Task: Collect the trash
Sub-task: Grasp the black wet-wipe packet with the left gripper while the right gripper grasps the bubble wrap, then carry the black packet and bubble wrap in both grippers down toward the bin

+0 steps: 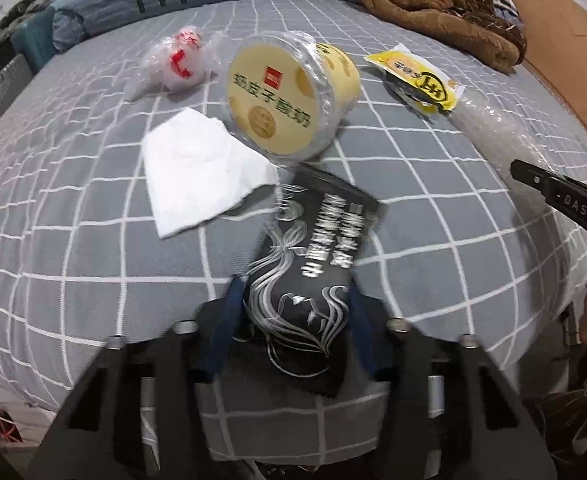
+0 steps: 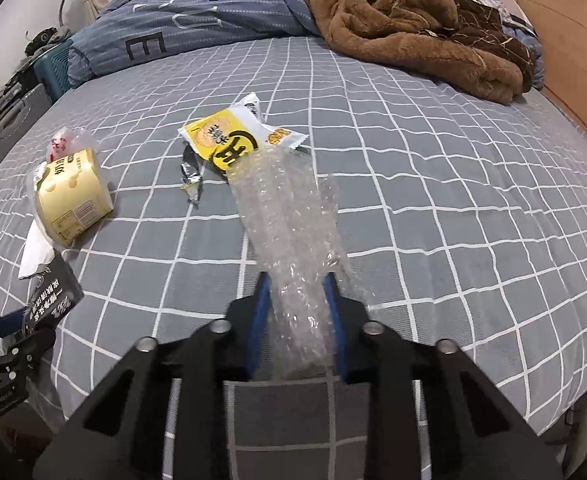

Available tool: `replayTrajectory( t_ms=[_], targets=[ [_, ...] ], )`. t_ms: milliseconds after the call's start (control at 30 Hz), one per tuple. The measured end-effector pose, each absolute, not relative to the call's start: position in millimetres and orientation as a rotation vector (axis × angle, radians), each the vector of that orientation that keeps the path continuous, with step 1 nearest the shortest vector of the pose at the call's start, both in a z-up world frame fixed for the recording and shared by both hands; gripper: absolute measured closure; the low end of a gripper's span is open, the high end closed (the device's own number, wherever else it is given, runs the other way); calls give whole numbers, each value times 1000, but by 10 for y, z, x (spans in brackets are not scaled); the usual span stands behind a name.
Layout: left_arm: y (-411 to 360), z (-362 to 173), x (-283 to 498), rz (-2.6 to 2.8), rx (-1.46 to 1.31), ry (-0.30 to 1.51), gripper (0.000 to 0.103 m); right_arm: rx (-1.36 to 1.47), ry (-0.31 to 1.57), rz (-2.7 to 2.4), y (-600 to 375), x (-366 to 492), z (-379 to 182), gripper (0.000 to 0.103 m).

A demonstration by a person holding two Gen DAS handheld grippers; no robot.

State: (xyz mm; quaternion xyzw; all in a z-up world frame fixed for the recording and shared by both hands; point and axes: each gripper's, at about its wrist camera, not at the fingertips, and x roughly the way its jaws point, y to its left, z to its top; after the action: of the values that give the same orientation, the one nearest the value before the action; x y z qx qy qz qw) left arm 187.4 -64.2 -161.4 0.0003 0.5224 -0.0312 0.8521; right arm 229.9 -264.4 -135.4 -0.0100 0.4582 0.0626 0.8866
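left gripper (image 1: 293, 312): clamped on black box (image 1: 313, 256)
right gripper (image 2: 297, 312): clamped on bubble wrap (image 2: 289, 216), bed (image 2: 453, 200)
risk: wrap drags yellow wrapper (image 2: 229, 140); smooth box may slip

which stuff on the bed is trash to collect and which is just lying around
Trash to collect:
black box, in the left gripper
bubble wrap, in the right gripper
yellow tub
white tissue
yellow wrapper
foil scrap
crumpled plastic bag

Just lying about:
brown blanket
blue duvet
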Motion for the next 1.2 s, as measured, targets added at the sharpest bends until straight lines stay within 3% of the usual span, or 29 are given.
replayTrajectory(
  t_ms=[267,1200],
  targets=[
    [-649,-1546,1851,-61,-26,1082,71,-8,930,139,-2666,2239,-1264,87],
    [-645,-1180,1612,-29,-48,940,71,5,866,129,-2664,1716,-1009,87]
  ],
)
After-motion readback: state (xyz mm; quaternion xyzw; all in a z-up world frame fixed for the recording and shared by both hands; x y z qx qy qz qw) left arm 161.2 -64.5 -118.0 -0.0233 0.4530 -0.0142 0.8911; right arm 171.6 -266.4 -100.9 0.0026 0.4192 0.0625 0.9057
